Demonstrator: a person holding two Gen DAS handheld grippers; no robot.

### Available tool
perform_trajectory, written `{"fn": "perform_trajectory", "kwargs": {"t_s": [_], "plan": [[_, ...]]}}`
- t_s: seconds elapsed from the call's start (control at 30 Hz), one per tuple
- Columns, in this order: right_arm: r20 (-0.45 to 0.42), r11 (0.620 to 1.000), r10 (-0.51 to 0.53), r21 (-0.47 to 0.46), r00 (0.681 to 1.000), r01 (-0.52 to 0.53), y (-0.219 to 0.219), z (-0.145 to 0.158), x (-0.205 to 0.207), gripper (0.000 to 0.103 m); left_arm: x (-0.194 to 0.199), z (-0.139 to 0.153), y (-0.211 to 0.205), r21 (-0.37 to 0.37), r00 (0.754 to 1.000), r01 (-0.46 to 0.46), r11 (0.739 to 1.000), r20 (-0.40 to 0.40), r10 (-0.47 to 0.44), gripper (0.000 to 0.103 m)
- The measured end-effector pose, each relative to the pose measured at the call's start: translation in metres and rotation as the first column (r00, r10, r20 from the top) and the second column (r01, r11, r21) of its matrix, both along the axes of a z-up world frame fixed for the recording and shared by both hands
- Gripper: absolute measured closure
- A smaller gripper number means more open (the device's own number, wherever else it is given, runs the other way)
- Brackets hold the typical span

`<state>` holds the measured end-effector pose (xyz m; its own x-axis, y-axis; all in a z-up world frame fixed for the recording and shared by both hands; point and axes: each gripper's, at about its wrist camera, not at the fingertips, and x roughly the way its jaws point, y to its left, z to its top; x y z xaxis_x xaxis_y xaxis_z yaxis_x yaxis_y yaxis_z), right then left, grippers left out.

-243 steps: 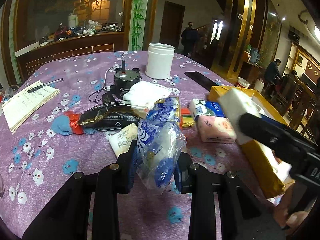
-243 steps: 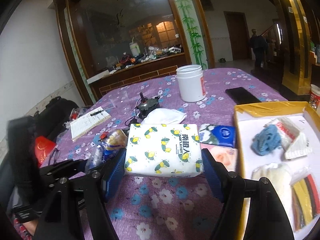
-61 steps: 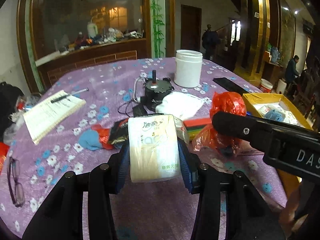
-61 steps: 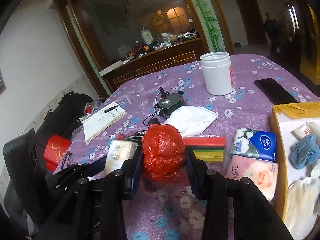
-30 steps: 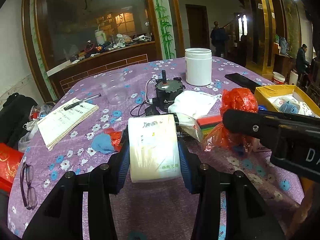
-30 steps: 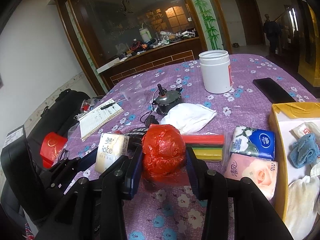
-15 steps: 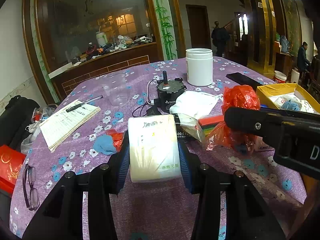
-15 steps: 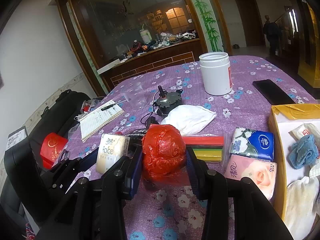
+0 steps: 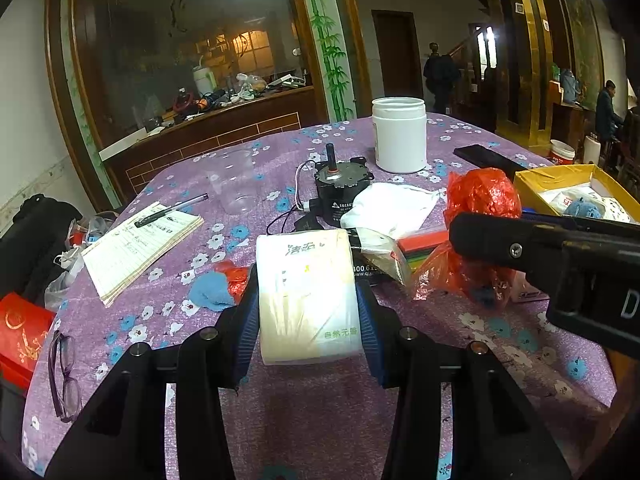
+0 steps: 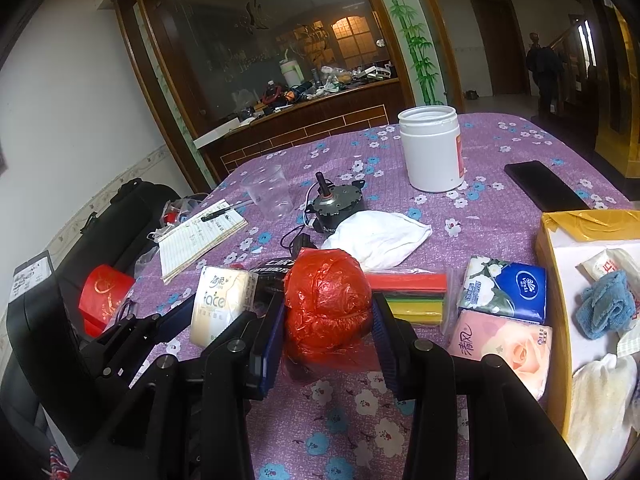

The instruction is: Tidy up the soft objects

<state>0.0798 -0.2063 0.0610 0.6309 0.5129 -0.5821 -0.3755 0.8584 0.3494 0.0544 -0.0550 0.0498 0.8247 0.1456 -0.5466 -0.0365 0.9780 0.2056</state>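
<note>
While fingers pinch tissue pack point(image 9: 306, 296) and red bag point(image 10: 326, 304), yellow box point(image 10: 554, 280) holds blue cloth point(image 10: 606, 304).

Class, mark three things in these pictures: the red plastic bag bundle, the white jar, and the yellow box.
red plastic bag bundle point(image 10: 326, 300), right wrist view, middle of its crinkled front.
white jar point(image 10: 431, 152), right wrist view, middle of its side wall.
yellow box point(image 10: 551, 300), right wrist view, on its near left wall.

Purple flowered tablecloth point(image 10: 500, 152); red plastic bag point(image 10: 326, 304); cream tissue pack point(image 9: 306, 292); white jar point(image 10: 432, 152).
</note>
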Motion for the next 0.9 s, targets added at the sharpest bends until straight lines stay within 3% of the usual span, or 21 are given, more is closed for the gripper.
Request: {"fn": "perform_trajectory", "kwargs": {"t_s": [0.5,0.9], "plan": [[0.017,1.000,-0.016,-0.008,1.000,0.016,-0.003,0.002,-0.001,0.060,-0.004,0.003,-0.004,0.025,1.000,0.010,1.000,0.024,-0.010,0.059],[0.046,0.994,-0.104,-0.032,0.993,0.106,-0.024,0.011,-0.010,0.060,-0.013,0.009,-0.010,0.047,0.997,0.021,0.999,0.077,-0.025,0.059]]}}
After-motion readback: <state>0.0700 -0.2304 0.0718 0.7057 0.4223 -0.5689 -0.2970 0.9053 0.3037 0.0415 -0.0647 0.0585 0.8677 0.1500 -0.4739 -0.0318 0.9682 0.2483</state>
